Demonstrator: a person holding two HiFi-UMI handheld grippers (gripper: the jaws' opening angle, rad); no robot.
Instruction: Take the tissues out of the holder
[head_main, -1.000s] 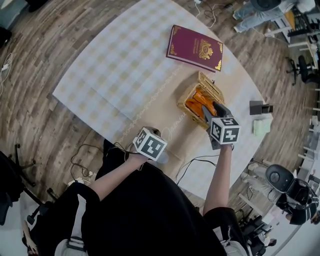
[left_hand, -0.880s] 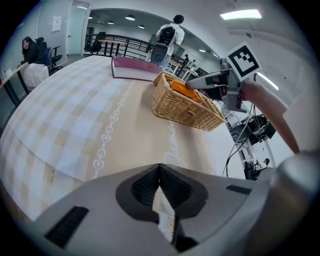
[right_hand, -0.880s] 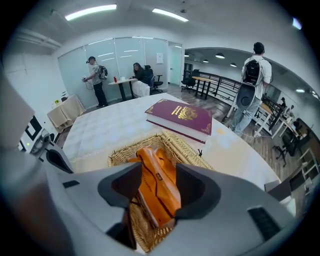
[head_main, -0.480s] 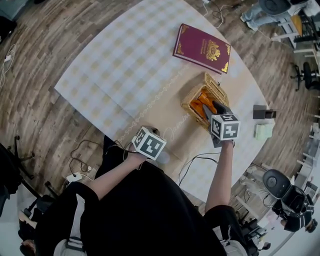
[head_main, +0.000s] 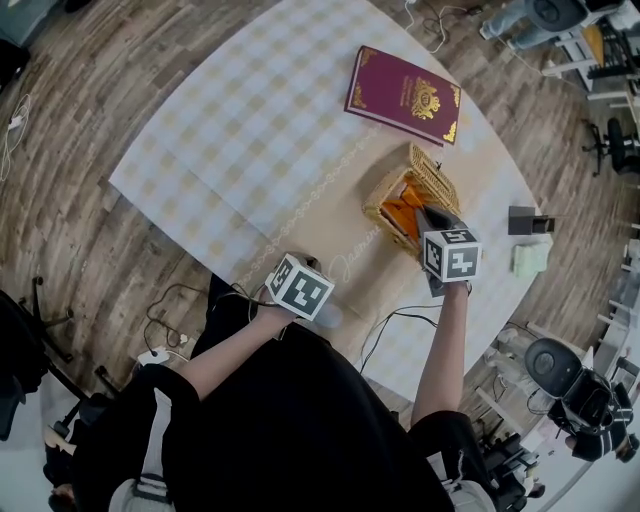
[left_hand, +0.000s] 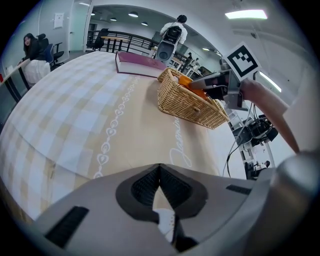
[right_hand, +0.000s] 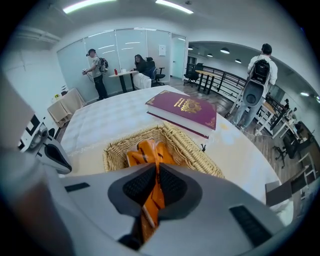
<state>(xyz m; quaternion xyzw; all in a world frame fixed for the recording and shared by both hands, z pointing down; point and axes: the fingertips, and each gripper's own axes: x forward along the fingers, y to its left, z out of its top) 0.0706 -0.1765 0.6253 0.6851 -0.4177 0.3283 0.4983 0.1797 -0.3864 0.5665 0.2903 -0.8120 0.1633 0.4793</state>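
A wicker basket (head_main: 432, 172) on the table holds orange tissue packs (head_main: 400, 208). My right gripper (head_main: 420, 215) reaches down into it from the near side. In the right gripper view its jaws have just been closing, and the right gripper (right_hand: 156, 172) is shut on one orange tissue pack (right_hand: 150, 152), pinched upright above the basket rim (right_hand: 192, 152). My left gripper (left_hand: 159, 170) hangs shut and empty over the tan cloth near the table's front edge, well left of the basket (left_hand: 187, 107). In the head view only its marker cube (head_main: 300, 287) shows.
A maroon book (head_main: 400, 95) lies just beyond the basket on the checked tablecloth (head_main: 250, 130). A small black object (head_main: 525, 218) and a pale green pad (head_main: 527, 257) sit at the table's right edge. Cables (head_main: 390, 325) hang off the near edge. People stand in the background.
My right gripper's jaws have come together on the orange pack in the basket. Both hands have stayed almost where they were.
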